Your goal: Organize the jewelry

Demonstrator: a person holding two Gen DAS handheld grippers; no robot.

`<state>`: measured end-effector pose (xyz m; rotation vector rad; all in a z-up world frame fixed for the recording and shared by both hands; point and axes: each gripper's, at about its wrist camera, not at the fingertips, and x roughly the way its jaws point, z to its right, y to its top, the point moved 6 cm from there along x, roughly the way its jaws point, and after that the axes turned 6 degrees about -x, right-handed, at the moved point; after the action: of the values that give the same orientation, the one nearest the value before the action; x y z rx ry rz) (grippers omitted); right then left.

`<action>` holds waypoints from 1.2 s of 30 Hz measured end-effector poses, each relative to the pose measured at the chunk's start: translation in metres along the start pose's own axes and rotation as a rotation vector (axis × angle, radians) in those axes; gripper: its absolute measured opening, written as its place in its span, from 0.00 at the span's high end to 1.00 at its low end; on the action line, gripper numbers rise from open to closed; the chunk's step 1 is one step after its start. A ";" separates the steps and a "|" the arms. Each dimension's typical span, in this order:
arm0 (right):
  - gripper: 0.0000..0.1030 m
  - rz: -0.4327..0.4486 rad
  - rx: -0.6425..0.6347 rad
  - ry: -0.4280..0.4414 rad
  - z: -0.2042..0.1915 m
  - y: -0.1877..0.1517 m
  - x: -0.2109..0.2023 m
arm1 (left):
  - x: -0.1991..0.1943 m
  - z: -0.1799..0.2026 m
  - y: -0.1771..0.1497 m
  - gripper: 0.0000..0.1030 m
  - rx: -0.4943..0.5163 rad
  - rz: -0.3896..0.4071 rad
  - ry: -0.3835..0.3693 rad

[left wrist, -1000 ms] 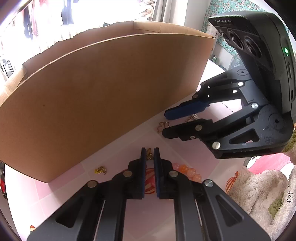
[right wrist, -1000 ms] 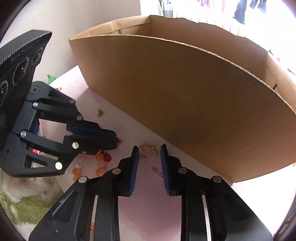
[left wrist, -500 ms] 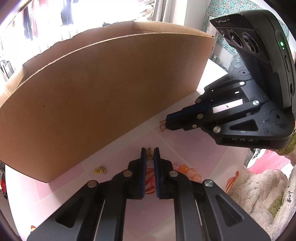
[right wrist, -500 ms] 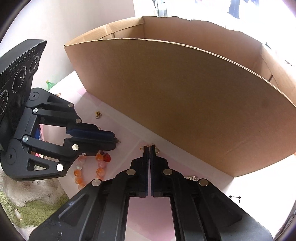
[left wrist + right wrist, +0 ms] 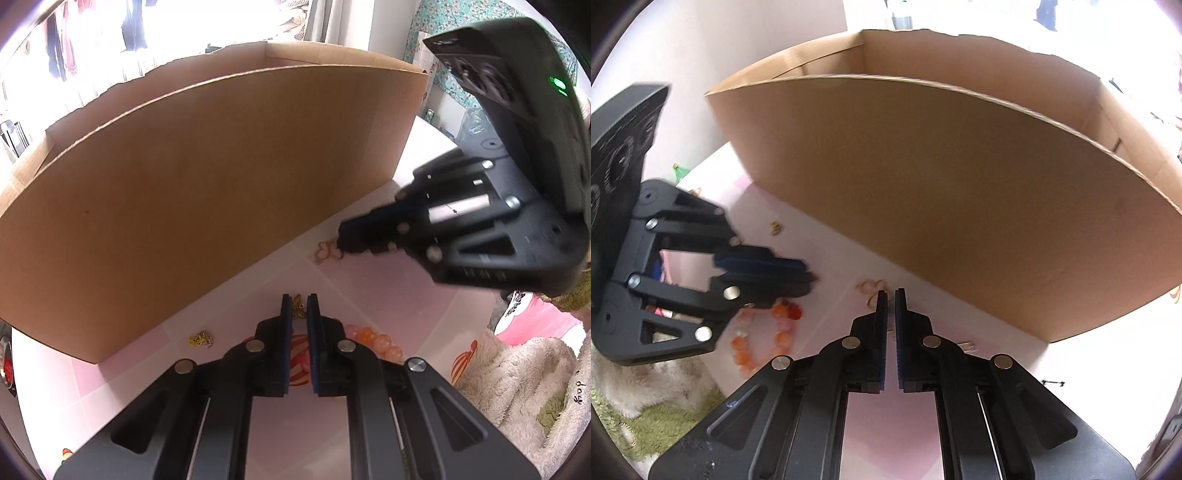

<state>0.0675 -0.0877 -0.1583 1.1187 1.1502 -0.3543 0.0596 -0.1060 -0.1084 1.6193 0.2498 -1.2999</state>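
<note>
Left gripper (image 5: 298, 302) clamped on small gold charm (image 5: 297, 309), lower centre; right gripper (image 5: 890, 295) nearly together, touching gold chain (image 5: 872, 291); cardboard box (image 5: 207, 177) interior hidden.

Home: hanging clothes (image 5: 129, 26), fluffy blanket (image 5: 517, 376), curtain (image 5: 332, 18).

Both grippers are matte black plastic linkages with silver round screw heads at the joints. The left gripper (image 5: 299, 306) and right gripper (image 5: 890, 300) carry blue ribbed pads. The right gripper's boxy housing bears round embossed rings and a green light.
</note>
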 end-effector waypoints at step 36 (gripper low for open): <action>0.79 0.022 -0.028 0.045 -0.011 0.010 -0.002 | 0.001 0.000 0.001 0.93 0.006 0.001 -0.001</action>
<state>0.0678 -0.0744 -0.1513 1.1184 1.1785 -0.2961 0.0605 -0.1062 -0.1085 1.6241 0.2449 -1.3017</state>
